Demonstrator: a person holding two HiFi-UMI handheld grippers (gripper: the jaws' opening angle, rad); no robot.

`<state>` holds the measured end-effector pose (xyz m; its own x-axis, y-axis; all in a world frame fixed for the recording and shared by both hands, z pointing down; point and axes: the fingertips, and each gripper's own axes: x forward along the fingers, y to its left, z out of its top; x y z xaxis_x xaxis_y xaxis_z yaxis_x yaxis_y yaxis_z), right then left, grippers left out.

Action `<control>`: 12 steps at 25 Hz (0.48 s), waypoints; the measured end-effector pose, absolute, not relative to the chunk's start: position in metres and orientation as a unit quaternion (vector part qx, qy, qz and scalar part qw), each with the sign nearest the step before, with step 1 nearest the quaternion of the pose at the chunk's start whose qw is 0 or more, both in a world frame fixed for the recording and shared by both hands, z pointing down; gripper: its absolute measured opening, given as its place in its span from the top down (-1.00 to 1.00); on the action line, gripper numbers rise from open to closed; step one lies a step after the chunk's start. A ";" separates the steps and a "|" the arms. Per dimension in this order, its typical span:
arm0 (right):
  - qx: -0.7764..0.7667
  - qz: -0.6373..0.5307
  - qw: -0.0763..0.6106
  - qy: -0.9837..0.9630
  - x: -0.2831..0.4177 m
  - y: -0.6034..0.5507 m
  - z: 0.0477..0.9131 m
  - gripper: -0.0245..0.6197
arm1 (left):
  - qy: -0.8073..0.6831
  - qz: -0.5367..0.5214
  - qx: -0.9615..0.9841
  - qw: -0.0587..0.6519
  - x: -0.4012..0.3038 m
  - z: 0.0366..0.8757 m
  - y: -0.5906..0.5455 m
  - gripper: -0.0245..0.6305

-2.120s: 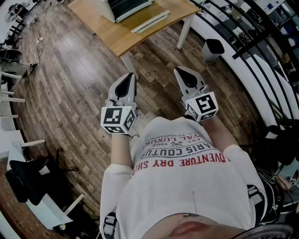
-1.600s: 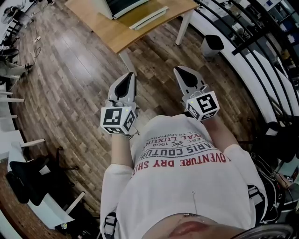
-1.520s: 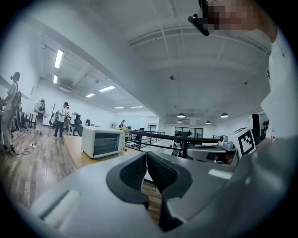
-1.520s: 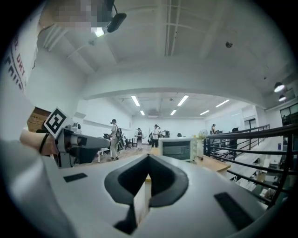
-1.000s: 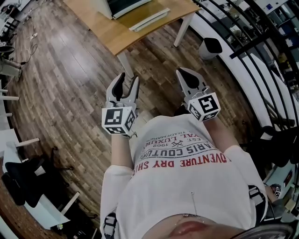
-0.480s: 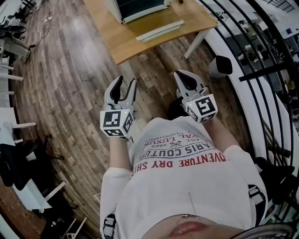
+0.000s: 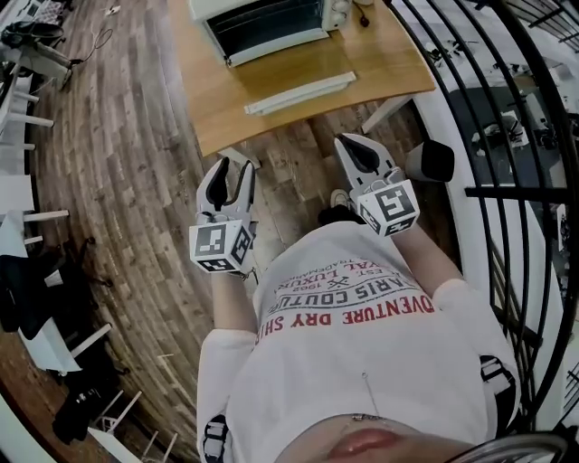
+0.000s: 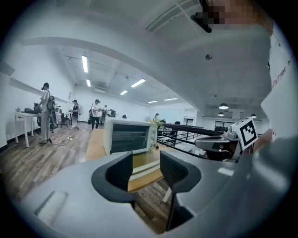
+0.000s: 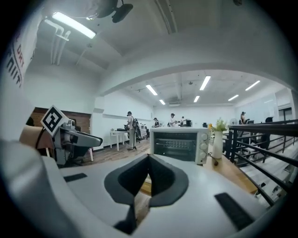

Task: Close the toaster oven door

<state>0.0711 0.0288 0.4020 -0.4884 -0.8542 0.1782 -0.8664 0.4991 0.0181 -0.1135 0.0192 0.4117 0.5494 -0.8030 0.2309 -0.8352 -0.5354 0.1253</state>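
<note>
Clad in a white shirt (image 7: 362,380) with red and grey lettering; left gripper (image 7: 230,168) and right gripper (image 7: 349,145) pale grey, black-padded.

Toaster oven (image 7: 264,25) on wooden table (image 7: 391,65)

The wooden bench (image 7: 389,63) stands on white legs on a plank floor (image 7: 127,181). A white toaster oven (image 7: 264,25) sits toward its far edge. The oven's door (image 7: 288,74) hangs open, lowered flat toward the near edge. A white vase (image 9: 217,145) stands just beside the oven's knob side.
</note>
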 end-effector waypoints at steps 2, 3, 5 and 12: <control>0.482 0.041 0.085 -0.871 0.089 0.009 0.407 0.96 | -0.486 0.072 0.864 0.111 -0.097 0.412 0.004 0.36; 0.474 0.041 0.086 -0.876 0.098 -0.001 0.409 0.96 | -0.494 0.071 0.859 0.112 -0.089 0.413 -0.003 0.36; 0.455 0.042 0.086 -0.885 0.112 -0.018 0.414 0.96 | -0.512 0.069 0.848 0.115 -0.074 0.417 -0.014 0.36; 0.404 0.061 0.091 -0.908 0.133 -0.062 0.421 0.96 | -0.556 0.072 0.817 0.131 -0.044 0.426 -0.036 0.36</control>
<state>0.1333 -0.0618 0.4208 -0.6575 -0.7220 0.2155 -0.7444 0.6667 -0.0373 -0.0444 -0.0359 0.4265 0.3708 -0.8905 0.2638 -0.9283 -0.3470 0.1335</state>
